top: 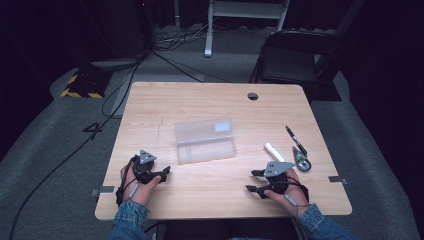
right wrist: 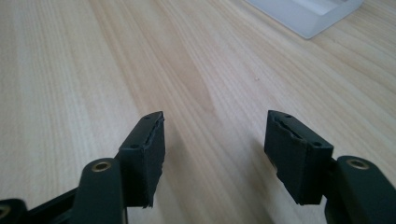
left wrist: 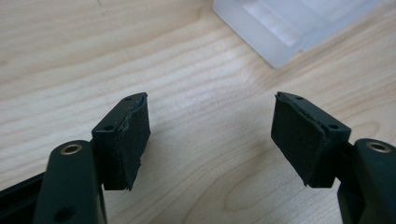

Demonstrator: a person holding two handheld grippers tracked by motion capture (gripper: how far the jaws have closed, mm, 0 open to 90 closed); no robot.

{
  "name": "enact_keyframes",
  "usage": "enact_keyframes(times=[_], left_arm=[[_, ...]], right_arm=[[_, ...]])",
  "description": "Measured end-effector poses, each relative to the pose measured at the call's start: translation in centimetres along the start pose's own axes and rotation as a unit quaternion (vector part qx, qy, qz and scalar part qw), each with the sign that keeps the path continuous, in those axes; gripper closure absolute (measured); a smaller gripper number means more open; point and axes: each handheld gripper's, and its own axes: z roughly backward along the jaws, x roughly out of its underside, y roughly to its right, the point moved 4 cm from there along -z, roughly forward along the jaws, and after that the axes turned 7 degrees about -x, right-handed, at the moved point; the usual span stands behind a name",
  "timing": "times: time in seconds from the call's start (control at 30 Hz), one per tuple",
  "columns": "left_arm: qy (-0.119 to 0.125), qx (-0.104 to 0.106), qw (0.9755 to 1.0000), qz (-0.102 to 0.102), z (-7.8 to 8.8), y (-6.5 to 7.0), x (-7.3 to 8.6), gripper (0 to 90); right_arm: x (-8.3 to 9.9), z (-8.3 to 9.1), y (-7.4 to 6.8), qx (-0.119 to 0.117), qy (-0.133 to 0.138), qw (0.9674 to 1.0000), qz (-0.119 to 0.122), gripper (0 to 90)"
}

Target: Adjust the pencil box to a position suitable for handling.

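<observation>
Two hands resting low at the counter's (top: 165, 95) near edge, wrists flat, ready to start. Left gripper (top: 161, 174) near the clear plastic case (top: 205, 140), jaws spread, empty. Right gripper (top: 254, 181) likewise gaping, empty. Case open mid-counter, within both reaches. Right of the case: white stick (top: 274, 151), pen (top: 296, 140), small tool (top: 301, 161), seemingly awaiting packing.

Pale wooden table (top: 210, 187) with matt, fine-grained top. Frosted translucent plastic rectangular case (top: 205, 140), smooth, near table's middle. Matt black gripper pads (left wrist: 133, 140), rubbery with rough, frayed edges; brass-coloured metal rivets.
</observation>
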Motion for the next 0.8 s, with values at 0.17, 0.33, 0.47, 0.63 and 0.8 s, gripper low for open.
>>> enact_keyframes(times=[0.17,0.33,0.47,0.63,0.8], left_arm=[[0.011,0.001,0.9999,0.010,1.6,0.0,-1.5,29.5],[0.018,0.008,0.9998,0.003,2.6,0.6,-3.4,30.1],[0.026,0.012,0.9996,-0.008,2.5,1.1,-4.9,29.6],[0.036,0.027,0.9990,0.005,1.2,1.8,-6.6,25.8],[0.039,0.024,0.9990,-0.003,-0.1,2.6,-7.8,23.1]], right_arm=[[0.4,0.4,-0.2,-0.004,0.000,1.0000,0.000,38.6],[0.2,0.2,0.1,-0.009,0.000,1.0000,0.004,38.6],[0.2,0.3,0.0,-0.008,-0.001,1.0000,0.006,38.6],[0.2,0.3,0.0,-0.008,-0.001,1.0000,0.005,38.6],[0.2,0.3,0.0,-0.006,0.000,1.0000,0.006,38.6]])
